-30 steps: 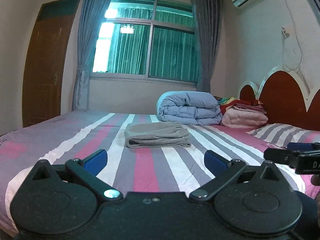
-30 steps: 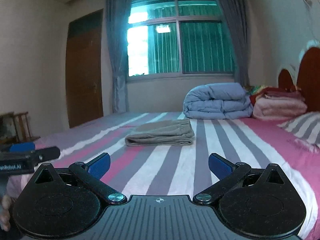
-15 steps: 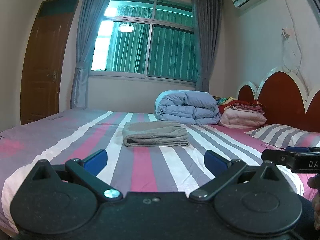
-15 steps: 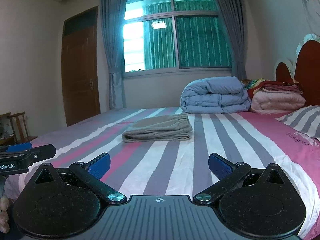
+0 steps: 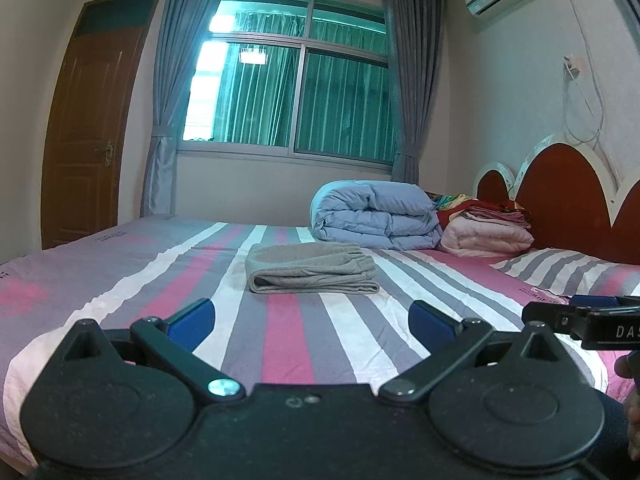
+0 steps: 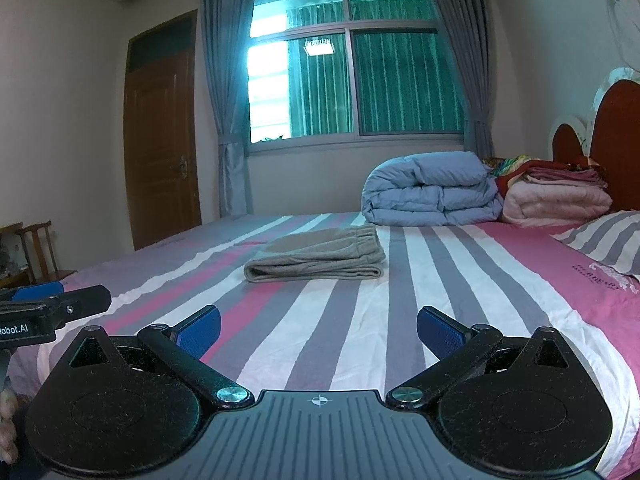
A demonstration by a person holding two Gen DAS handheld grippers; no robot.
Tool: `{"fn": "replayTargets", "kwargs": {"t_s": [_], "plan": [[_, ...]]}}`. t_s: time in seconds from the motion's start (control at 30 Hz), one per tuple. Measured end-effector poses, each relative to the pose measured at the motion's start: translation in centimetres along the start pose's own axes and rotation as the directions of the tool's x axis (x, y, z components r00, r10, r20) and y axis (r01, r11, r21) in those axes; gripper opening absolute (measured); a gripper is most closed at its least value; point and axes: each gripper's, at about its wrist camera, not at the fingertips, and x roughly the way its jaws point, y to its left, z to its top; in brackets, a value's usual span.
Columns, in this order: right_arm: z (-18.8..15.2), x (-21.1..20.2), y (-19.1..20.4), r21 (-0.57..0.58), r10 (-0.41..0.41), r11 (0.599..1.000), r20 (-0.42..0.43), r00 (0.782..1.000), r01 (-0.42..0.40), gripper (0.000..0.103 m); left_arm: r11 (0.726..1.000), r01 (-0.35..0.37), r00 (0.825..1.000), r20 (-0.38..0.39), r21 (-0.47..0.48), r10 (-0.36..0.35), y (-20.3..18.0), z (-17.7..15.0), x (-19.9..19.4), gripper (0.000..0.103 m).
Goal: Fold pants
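Observation:
The grey pants (image 5: pixel 310 268) lie folded in a neat rectangle on the striped bed (image 5: pixel 132 280), in the middle of it. They also show in the right wrist view (image 6: pixel 320 256). My left gripper (image 5: pixel 312 320) is open and empty, held back at the near edge of the bed, well short of the pants. My right gripper (image 6: pixel 319 330) is open and empty too, beside the left one. Each gripper shows at the edge of the other's view: the right gripper (image 5: pixel 584 316) and the left gripper (image 6: pixel 52 304).
A folded blue duvet (image 5: pixel 376 216) and a pink and red blanket stack (image 5: pixel 488 228) sit at the far side by the red headboard (image 5: pixel 560 196). A striped pillow (image 5: pixel 568 272) lies at the right. A wooden door (image 5: pixel 88 136) and a chair (image 6: pixel 36 248) stand left.
Both grippers have drawn back and tilted up a little from the bed. The folded pants have not moved. Both stay open.

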Motion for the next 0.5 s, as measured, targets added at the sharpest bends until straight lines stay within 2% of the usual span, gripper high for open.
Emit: {"fn": "replayTargets", "kwargs": {"t_s": [0.5], "plan": [[-0.07, -0.09, -0.23, 0.0, 0.003, 1.0, -0.005, 1.0, -0.003, 0.103, 1.0, 0.001, 1.0, -0.002, 0.002, -0.001, -0.03, 0.01, -0.04, 0.097]]}}
